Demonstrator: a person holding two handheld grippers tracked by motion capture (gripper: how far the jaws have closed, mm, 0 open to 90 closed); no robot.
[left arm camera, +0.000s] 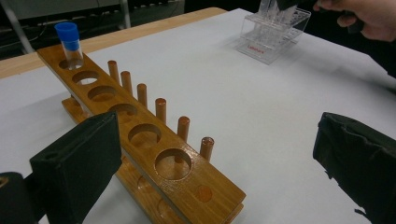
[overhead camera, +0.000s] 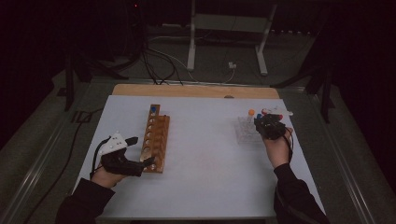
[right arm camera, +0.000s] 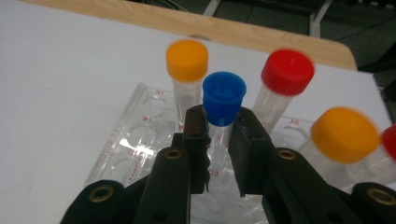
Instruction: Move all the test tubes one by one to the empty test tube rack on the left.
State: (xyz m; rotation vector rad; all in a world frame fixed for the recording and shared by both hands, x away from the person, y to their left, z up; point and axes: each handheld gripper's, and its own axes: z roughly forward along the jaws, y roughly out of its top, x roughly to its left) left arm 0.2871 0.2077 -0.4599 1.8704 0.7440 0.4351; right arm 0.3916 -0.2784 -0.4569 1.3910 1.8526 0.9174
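So your right gripper [right arm camera: 219,140] pinches the blue-capped tube [right arm camera: 223,105] in the clear rack [right arm camera: 126,154], tube bottom hidden, while your left gripper [left arm camera: 210,158] gapes wide.

Left gripper [overhead camera: 142,152] sits lower left of the high view, jaws wide apart. Right gripper [overhead camera: 264,126], at right, is clamped, forearm rising from below.

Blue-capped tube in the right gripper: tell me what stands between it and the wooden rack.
Nothing visible. The right gripper clamps the blue-capped tube in the clear rack; bare white table lies between it and the wooden rack, whose near holes are empty.
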